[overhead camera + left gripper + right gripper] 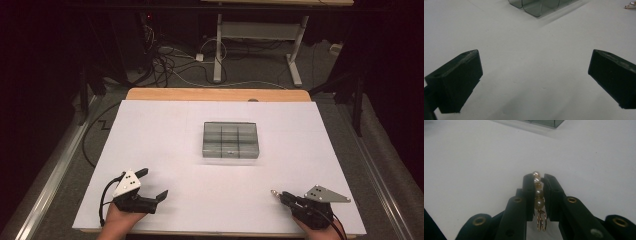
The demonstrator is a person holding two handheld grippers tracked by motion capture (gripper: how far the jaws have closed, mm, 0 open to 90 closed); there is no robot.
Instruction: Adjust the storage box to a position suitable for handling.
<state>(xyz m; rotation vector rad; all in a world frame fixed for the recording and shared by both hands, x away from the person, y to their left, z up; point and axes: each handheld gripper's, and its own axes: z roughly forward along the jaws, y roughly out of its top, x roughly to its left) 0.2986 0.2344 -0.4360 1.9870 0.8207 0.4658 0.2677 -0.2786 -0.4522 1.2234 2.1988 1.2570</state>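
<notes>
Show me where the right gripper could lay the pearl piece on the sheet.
Free: the sheet between the grippers in front of the box, and the strips on either side of the box. Crowded: only around the left gripper and right gripper, shut on the pearl piece.

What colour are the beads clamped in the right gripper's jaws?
Pearly cream-white beads, with a gold ring below them. Clearest in the right gripper view, pinched by the right gripper.
</notes>
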